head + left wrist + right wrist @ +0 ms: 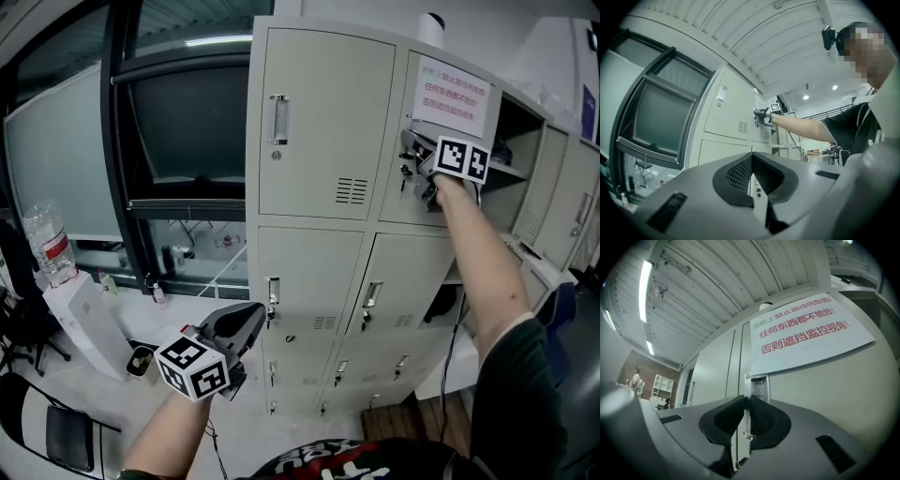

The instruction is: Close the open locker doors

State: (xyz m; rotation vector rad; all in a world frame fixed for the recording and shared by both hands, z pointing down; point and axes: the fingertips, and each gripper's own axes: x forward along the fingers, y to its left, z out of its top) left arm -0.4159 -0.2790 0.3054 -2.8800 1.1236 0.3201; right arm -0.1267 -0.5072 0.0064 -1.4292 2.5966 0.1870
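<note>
We had the right gripper (413,169) up at the top row of the locker bank (309,281). Its tongs pinched the free left edge of the door with the paper notice (396,202). In the right gripper view the thin metal edge ran straight between the pads. With its edge standing clear enough to be gripped, that door was not yet home, so we judged the task barely begun.

The upper-left door (323,122) sat flush and shut. To the right a dark compartment (514,131) gaped, and the far-right doors (567,192) stood swung out, all left to do. The door below (412,281) seemed to hang slightly out too, though the angle made that hard to confirm.

The left gripper (255,317) hung low before the middle row, tongs pressed together on nothing, well apart from any handle.

Room was fair: open air lay before the lockers, with the window frame (120,141) off to the left. The edge to mind was the post beside the shut neighbour, where the pinching jaws could get caught as the door seated.
</note>
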